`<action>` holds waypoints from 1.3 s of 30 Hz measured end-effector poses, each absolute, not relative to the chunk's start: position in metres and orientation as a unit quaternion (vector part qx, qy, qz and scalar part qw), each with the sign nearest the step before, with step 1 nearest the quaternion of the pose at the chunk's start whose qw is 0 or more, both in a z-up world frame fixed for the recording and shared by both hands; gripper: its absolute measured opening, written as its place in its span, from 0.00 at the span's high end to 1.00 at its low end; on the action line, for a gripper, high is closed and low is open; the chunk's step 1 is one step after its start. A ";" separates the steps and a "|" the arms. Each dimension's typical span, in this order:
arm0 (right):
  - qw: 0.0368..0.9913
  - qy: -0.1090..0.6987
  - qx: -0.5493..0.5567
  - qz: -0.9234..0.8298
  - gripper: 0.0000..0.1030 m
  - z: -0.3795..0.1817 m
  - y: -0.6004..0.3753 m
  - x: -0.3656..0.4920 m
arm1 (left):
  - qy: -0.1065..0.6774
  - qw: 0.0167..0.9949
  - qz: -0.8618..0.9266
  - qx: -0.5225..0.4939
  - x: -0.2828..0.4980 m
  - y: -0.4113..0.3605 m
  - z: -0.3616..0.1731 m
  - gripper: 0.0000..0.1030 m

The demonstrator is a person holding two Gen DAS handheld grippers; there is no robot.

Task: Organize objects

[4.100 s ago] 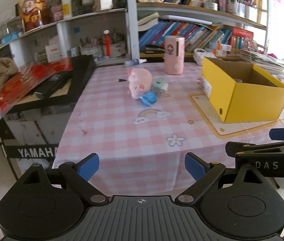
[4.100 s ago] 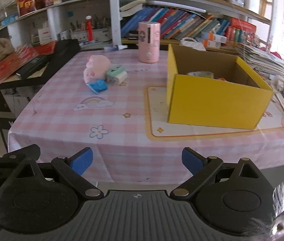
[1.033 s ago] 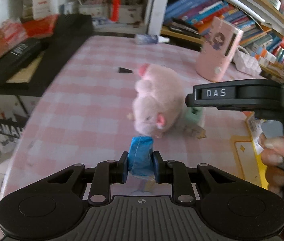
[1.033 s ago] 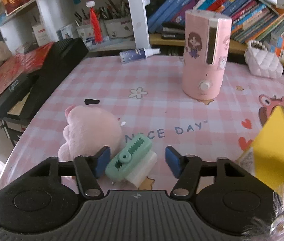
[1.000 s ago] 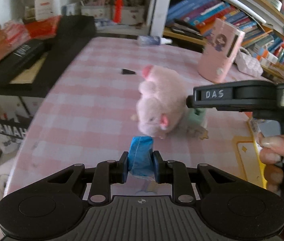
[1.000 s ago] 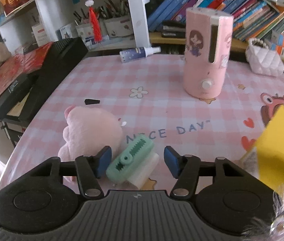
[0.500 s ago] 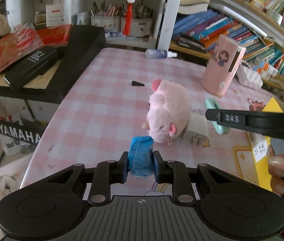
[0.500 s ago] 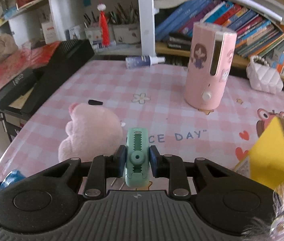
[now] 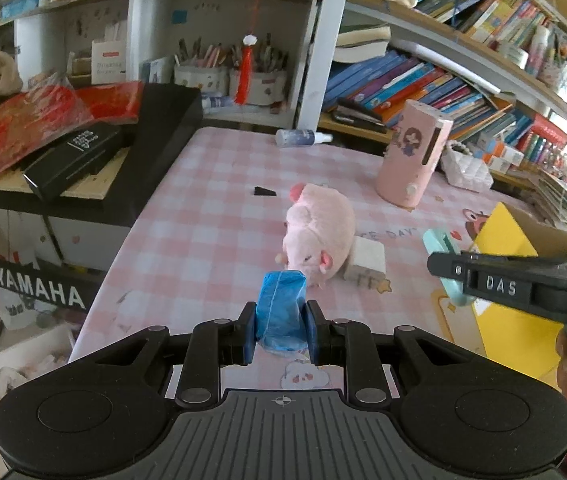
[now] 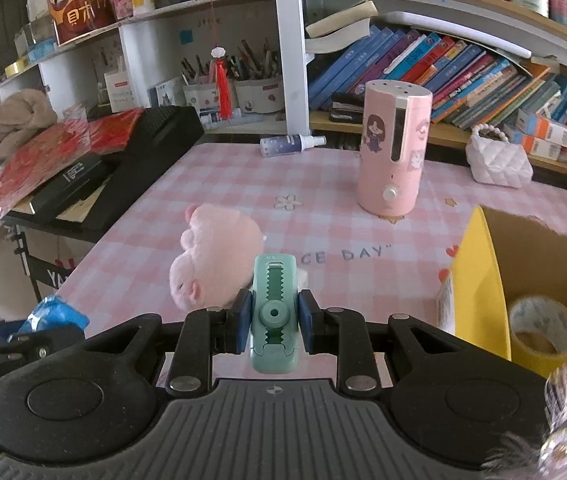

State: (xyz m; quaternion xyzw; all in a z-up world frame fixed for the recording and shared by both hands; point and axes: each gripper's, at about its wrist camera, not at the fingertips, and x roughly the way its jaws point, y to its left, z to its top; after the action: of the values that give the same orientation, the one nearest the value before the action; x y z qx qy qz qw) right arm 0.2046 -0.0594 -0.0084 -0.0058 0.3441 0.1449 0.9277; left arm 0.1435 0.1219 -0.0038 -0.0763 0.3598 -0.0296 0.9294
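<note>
My left gripper (image 9: 280, 330) is shut on a blue wrapped packet (image 9: 281, 312), lifted off the pink checked tablecloth (image 9: 211, 232). My right gripper (image 10: 271, 322) is shut on a mint green clip-like tool (image 10: 274, 312), also held above the table. The tool (image 9: 441, 256) and the right gripper's side show at the right of the left wrist view; the blue packet (image 10: 57, 316) shows at lower left of the right wrist view. A pink plush pig (image 9: 319, 228) lies mid-table beside a small white block (image 9: 367, 258). The open yellow box (image 10: 483, 276) stands to the right.
A pink cylinder (image 10: 393, 152) stands at the back of the table, with a small spray bottle (image 10: 289, 144) and a white quilted bag (image 10: 497, 164) behind. A roll of yellow tape (image 10: 539, 328) lies in the box. A black keyboard (image 9: 151, 140) and bookshelves flank the left and back.
The right gripper closed on the green tool and lifted it off the white block. Both grippers rose and drew back from the pig, the left still holding the blue packet.
</note>
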 end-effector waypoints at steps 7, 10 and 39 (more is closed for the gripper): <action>0.928 0.345 -0.006 0.139 0.78 -0.006 -0.059 0.169 | 0.356 0.930 -0.043 -0.078 0.117 0.125 -0.002 0.78; 0.928 0.348 -0.007 0.134 0.78 -0.007 -0.060 0.153 | 0.356 0.930 -0.052 -0.078 0.106 0.125 -0.003 0.78; 0.926 0.369 0.038 0.068 0.78 -0.025 -0.078 -0.005 | 0.377 0.915 -0.142 -0.029 -0.012 0.102 -0.010 0.78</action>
State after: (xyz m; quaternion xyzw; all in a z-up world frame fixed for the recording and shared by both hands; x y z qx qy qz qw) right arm -0.0054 -0.0775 -0.0245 0.0382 0.3694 0.0679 0.9260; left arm -0.0116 0.1024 -0.0099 -0.0291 0.3765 -0.1423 0.9150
